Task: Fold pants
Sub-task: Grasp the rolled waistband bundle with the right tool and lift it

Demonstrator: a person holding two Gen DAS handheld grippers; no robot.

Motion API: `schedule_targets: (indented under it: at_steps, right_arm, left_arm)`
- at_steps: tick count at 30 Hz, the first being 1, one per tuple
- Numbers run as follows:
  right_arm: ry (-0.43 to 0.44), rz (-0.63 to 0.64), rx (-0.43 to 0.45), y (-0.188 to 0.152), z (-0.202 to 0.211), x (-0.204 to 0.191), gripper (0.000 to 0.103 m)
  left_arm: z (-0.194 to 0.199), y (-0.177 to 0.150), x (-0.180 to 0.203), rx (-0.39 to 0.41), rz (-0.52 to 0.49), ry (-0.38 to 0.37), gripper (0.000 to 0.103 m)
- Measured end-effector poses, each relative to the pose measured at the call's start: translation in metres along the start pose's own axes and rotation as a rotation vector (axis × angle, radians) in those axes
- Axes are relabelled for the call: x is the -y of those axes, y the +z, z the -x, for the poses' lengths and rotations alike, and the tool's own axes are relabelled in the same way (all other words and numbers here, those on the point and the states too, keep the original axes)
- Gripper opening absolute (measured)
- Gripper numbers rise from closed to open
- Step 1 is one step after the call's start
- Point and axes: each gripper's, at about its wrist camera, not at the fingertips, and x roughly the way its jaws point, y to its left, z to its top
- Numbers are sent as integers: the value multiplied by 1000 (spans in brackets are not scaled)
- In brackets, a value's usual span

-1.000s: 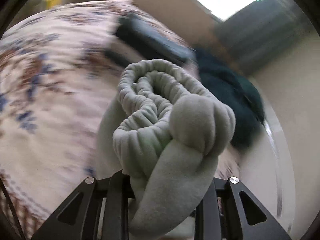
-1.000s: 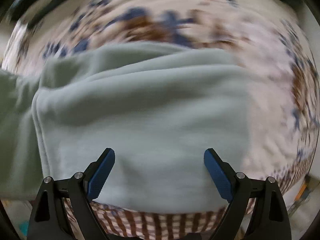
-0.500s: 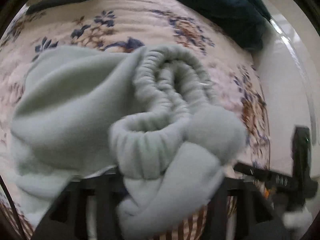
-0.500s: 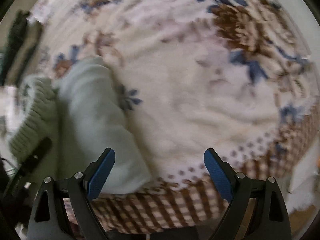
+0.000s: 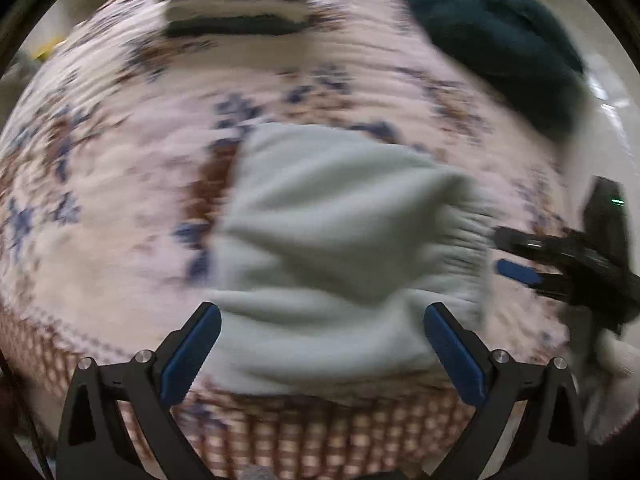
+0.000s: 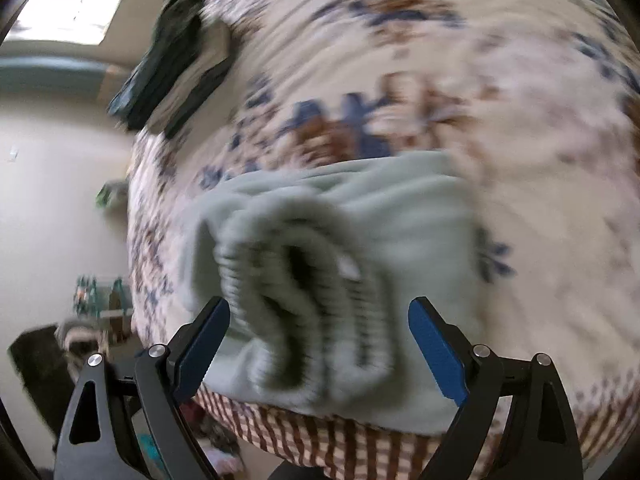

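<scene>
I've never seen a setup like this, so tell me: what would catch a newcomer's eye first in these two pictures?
First, the pale green pants, bunched in a soft heap near the checked front edge of a flowered bedspread, their ribbed waistband facing the right camera. Next, the blue-padded fingers of the left gripper and the right gripper, both open with the pants lying beyond them. A dark green garment lies at the bed's far right corner.
</scene>
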Motion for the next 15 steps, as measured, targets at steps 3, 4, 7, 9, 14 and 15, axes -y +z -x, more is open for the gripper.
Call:
schedule_targets:
  at_steps: [3,4,7,9,14,15]
  right_arm:
    - [-36,101,-9,6,-25,-15,96]
    - [-90,122,-22,7,-35,-14,96]
    - [-136,134,-93,8,-65,-5,96]
    - [-81,90,-112,10,-68,-3,93]
    - [-14,143,-56,6,-57,-27,52]
    - [-12,159,-42,3,-49,-30,48]
  left_arm:
    - [-11,6,-25,-4,47,57,103]
    - [-15,8,-32,-8,65,64,103]
    - [-20,8,-50,-10,120,65,103]
    - [-18,6,-57,0,139,81,103]
    - [-15,4,-64,1,189,77,103]
    - [-14,5,-65,-2,201,68,103]
